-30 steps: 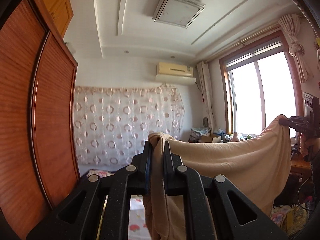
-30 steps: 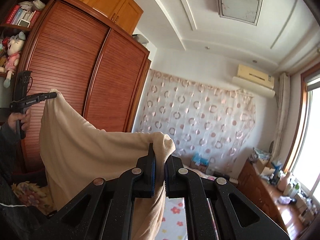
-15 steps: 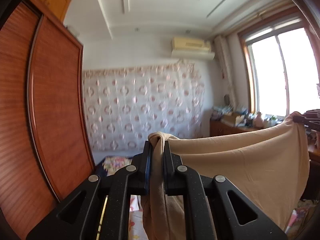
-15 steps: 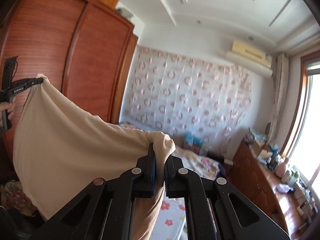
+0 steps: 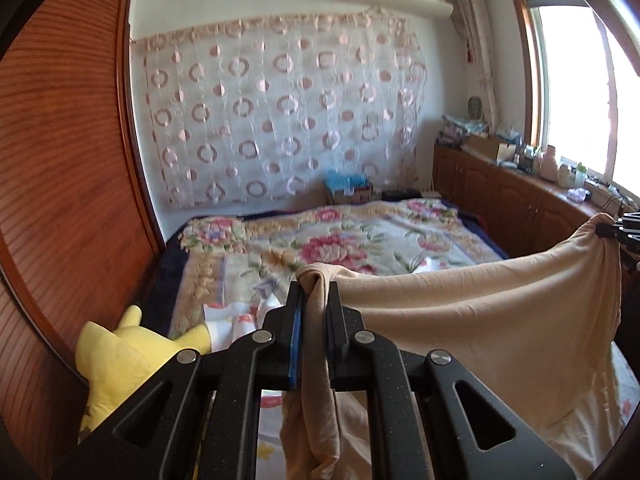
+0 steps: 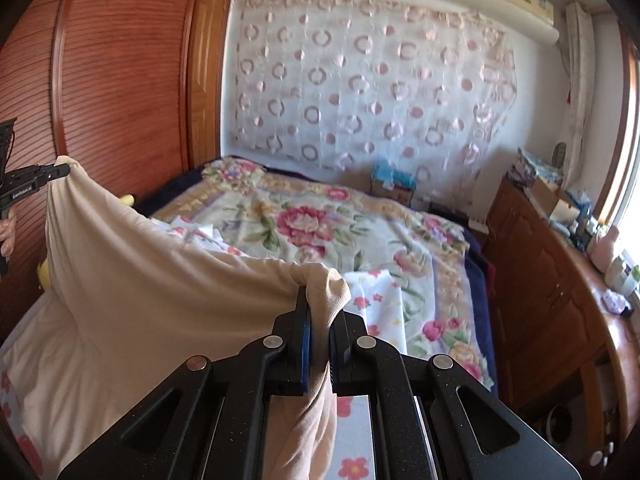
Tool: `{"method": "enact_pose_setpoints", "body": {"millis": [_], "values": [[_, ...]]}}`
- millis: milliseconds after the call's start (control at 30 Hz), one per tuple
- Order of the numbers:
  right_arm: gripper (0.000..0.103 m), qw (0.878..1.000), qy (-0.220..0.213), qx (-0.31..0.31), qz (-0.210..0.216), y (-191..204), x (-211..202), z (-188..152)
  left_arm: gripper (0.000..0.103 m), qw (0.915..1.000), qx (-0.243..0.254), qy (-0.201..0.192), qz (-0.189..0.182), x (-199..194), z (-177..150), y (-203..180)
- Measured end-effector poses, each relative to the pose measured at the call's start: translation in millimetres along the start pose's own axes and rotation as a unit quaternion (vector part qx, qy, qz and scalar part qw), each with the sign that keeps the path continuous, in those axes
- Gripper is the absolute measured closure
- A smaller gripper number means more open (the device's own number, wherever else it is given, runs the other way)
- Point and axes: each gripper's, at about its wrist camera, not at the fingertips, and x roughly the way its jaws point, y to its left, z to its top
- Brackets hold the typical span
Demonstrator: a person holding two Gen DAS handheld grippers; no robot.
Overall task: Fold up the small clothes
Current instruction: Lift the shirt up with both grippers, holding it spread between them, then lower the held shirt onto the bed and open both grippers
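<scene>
A beige garment (image 5: pixel 480 320) hangs stretched between both grippers above the bed. My left gripper (image 5: pixel 316 292) is shut on one top corner, with cloth bunched between its jaws. In the left wrist view the right gripper (image 5: pixel 616 230) pinches the far corner at the right edge. My right gripper (image 6: pixel 320 300) is shut on that corner of the garment (image 6: pixel 140 300). In the right wrist view the left gripper (image 6: pixel 60 170) holds the other corner at the far left, with a hand below it. The garment's lower edge droops toward the bed.
A floral bedspread (image 5: pixel 360 240) covers the bed under the garment. A yellow plush toy (image 5: pixel 128 352) lies by the wooden wardrobe (image 5: pixel 60 180) on the left. A wooden cabinet (image 6: pixel 560 300) with clutter runs along the window side. A patterned curtain (image 6: pixel 360 92) hangs behind.
Both grippers have come down and tilted downward with the garment still stretched between them; the ceiling has left view and the bed now fills the lower part.
</scene>
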Motion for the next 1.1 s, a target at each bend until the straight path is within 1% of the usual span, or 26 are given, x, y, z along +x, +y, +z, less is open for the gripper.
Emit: {"method": "enact_pose_setpoints", "body": {"millis": [33,67,100,133,167,267,367,400,433,467,500,567,633,667,700,733,767,800,867,933,967,1000,1067,1100], "values": [[0.096,1.0,0.011,0.001,0.0,0,16,1,0.092,0.9999,-0.001,0.012,0.001,18,-4,0],[0.096,1.0,0.022,0.0,-0.001,2,20,8,0.092,0.9998,-0.003,0.021,0.0,30,-8,0],[0.096,0.999,0.032,0.0,-0.002,2,34,8,0.092,0.9996,-0.005,0.029,-0.002,40,-11,0],[0.096,0.999,0.04,0.002,-0.003,-4,40,27,0.092,0.9992,-0.007,0.038,-0.003,55,-13,1],[0.096,0.999,0.049,0.004,-0.003,-6,55,34,0.092,0.9989,-0.008,0.046,-0.004,65,-15,1],[0.096,0.997,0.07,0.014,-0.003,-10,82,48,0.092,0.998,-0.01,0.062,-0.005,89,-20,0],[0.096,0.995,0.094,0.027,0.0,-18,114,54,0.09,0.9971,-0.012,0.074,-0.012,107,-22,0],[0.096,0.994,0.101,0.032,0.001,-20,120,55,0.086,0.9968,-0.013,0.078,-0.016,110,-23,0],[0.096,0.994,0.107,0.035,0.002,-20,124,56,0.083,0.9963,-0.014,0.083,-0.018,115,-23,2],[0.09,0.993,0.116,0.037,0.001,-20,128,54,0.081,0.9959,-0.015,0.087,-0.02,115,-24,3],[0.087,0.992,0.122,0.041,-0.001,-20,130,53,0.075,0.9955,-0.017,0.09,-0.025,114,-25,4],[0.084,0.991,0.128,0.048,-0.001,-20,129,53,0.064,0.994,-0.021,0.099,-0.042,112,-31,5],[0.083,0.991,0.124,0.051,0.001,-20,125,51,0.064,0.9918,-0.023,0.114,-0.055,105,-41,4],[0.079,0.991,0.122,0.052,0.003,-19,121,51,0.061,0.9904,-0.021,0.122,-0.061,103,-48,3],[0.075,0.991,0.12,0.054,0.004,-18,115,52,0.057,0.9892,-0.018,0.129,-0.067,98,-54,1],[0.075,0.992,0.117,0.057,0.005,-17,108,52,0.053,0.9881,-0.014,0.136,-0.07,93,-61,-1],[0.075,0.992,0.114,0.062,0.008,-17,103,50,0.046,0.9872,-0.012,0.143,-0.071,88,-69,-3],[0.075,0.991,0.112,0.065,0.012,-16,95,48,0.042,0.9855,-0.013,0.152,-0.074,82,-77,-3],[0.075,0.991,0.11,0.066,0.02,-10,76,41,0.041,0.982,-0.018,0.169,-0.083,75,-89,-5],[0.075,0.991,0.111,0.074,0.03,-4,59,27,0.034,0.9792,-0.02,0.181,-0.09,64,-102,-6],[0.072,0.99,0.112,0.079,0.034,-3,56,15,0.032,0.9788,-0.02,0.182,-0.092,59,-106,-7],[0.066,0.989,0.115,0.083,0.037,-1,49,9,0.031,0.9783,-0.02,0.183,-0.095,54,-110,-8],[0.062,0.988,0.121,0.083,0.048,2,35,-4,0.031,0.9766,-0.013,0.188,-0.104,44,-118,-13],[0.061,0.988,0.123,0.083,0.05,2,31,-8,0.031,0.9768,-0.006,0.188,-0.102,40,-120,-15]]}}
